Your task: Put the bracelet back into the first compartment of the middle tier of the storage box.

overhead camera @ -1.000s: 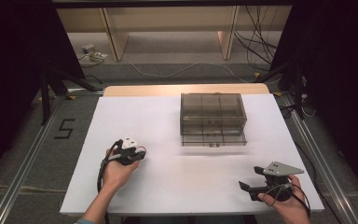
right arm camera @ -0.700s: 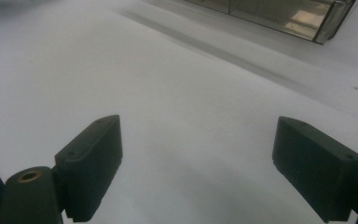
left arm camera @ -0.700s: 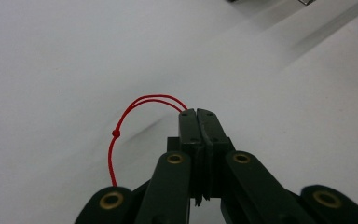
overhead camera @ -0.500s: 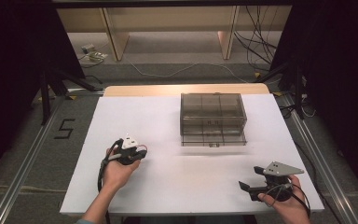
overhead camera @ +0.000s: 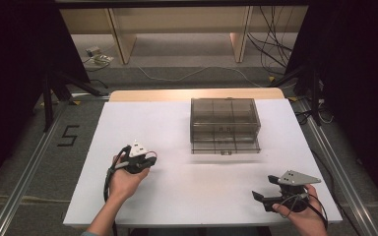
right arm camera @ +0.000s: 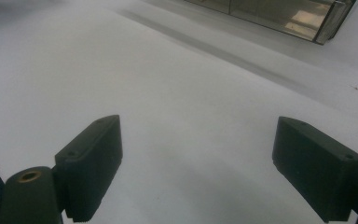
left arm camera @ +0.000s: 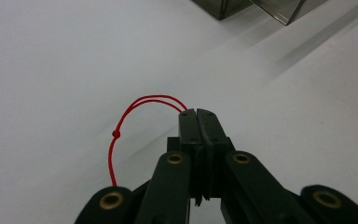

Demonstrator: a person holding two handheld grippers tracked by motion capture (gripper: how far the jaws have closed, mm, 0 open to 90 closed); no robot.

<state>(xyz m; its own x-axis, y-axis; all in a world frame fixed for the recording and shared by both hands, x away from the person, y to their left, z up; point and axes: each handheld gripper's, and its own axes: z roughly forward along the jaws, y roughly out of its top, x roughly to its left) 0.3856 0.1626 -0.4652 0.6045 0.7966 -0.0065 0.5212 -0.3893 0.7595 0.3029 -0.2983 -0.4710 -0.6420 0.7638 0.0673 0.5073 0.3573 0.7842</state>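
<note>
A thin red string (left arm camera: 121, 127) with a small knot loops out to the left over the white board. My left gripper (left arm camera: 199, 114) is shut on one end of the string, its jaws pressed together. From above, that left gripper (overhead camera: 146, 160) sits at the board's left-middle, held in a hand. My right gripper (overhead camera: 265, 188) is near the front right corner, with its jaws wide open and nothing between them. Through the right gripper (right arm camera: 198, 158) I see bare white board. A smoky clear compartment box (overhead camera: 225, 125) stands at the back centre-right, apart from both grippers.
The white board (overhead camera: 187, 191) rests on a wooden table (overhead camera: 197, 94) between metal rails. The box's corner (left arm camera: 223, 7) lies ahead and to the right of the left gripper. Its front edge (right arm camera: 279, 16) lies far ahead of the right gripper. Cables and shelving sit on the floor behind.
</note>
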